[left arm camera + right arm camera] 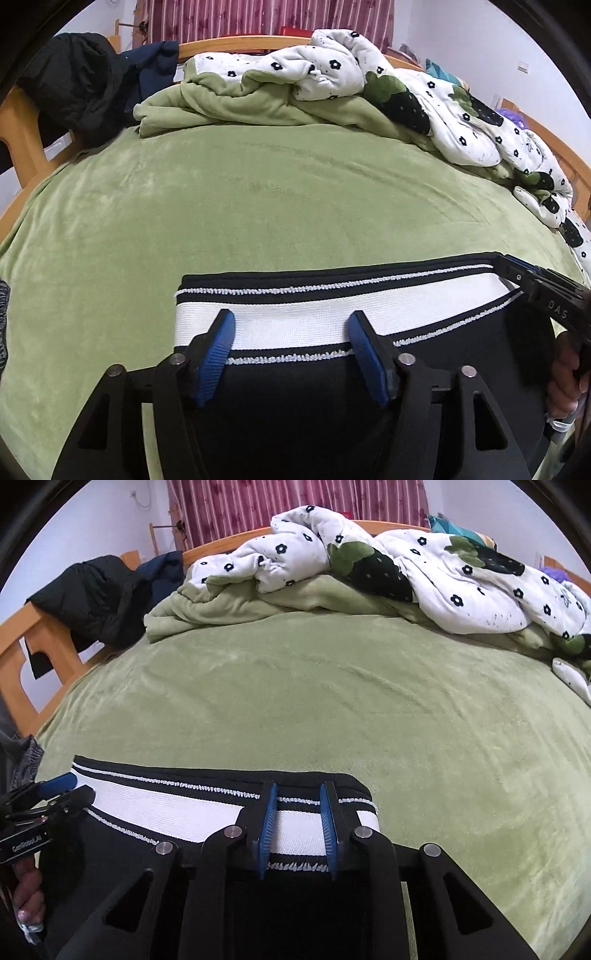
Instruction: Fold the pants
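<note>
the black pants [207,849] lay on the green bed cover [332,701], their white striped waistband [177,808] facing the bed. the right gripper [298,797] hung over the waistband's right end, jaws a little apart. the left gripper [59,788] showed at the left edge. a flowered quilt [424,565] was bunched behind.

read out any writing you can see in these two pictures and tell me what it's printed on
"DAS": on the black body of the right tool, seen from the left wrist view; the rest runs out of view.
White lettering on the black body of the left tool, seen from the right wrist view: too blurred to read.
No other text shows.
</note>
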The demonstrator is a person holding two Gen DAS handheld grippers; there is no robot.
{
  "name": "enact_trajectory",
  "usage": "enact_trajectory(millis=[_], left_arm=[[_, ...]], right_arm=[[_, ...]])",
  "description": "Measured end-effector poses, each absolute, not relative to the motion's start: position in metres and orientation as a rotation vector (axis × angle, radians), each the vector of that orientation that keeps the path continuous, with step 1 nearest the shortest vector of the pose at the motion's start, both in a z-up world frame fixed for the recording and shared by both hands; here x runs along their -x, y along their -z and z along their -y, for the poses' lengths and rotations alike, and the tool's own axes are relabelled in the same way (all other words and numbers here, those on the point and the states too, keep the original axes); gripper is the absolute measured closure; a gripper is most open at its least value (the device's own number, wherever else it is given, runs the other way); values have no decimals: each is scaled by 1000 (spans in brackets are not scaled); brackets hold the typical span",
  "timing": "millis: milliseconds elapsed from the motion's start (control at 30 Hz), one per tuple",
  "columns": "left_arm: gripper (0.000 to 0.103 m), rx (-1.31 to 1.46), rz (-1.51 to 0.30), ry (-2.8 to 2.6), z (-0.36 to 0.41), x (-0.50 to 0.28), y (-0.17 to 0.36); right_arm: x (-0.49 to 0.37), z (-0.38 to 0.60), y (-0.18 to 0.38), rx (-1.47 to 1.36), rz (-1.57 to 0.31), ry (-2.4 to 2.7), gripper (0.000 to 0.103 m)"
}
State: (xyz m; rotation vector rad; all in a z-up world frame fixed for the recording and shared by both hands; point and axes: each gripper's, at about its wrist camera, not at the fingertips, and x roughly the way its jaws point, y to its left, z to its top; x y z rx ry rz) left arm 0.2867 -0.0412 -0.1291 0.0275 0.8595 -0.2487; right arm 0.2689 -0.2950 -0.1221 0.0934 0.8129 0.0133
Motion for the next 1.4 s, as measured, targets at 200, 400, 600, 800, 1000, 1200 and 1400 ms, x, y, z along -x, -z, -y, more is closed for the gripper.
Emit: enact_trajectory(millis=[200, 400, 600, 800, 1000, 1200, 1400], left_arm=[[39, -47, -856, 239, 45, -282, 134], [38, -49, -851, 240, 46, -282, 134], [36, -45, -844, 246, 46, -282, 134], [34, -43, -850, 253, 46, -283, 136], [32, -42, -856, 262, 45, -283, 137], [28, -71, -906, 289, 54, -272, 135], [28, -91, -969, 304, 57, -247, 136]], right_arm=[[-263, 291, 124, -75, -790, -3, 81], [-260, 290, 125, -69, -773, 9, 81], [-258, 283, 126, -23, -763, 33, 81], [-258, 283, 125, -22, -763, 33, 81], [-257, 282, 125, -10, -762, 40, 80], [-254, 276, 124, 21, -759, 60, 79], [-237, 270, 121, 62, -758, 79, 79]])
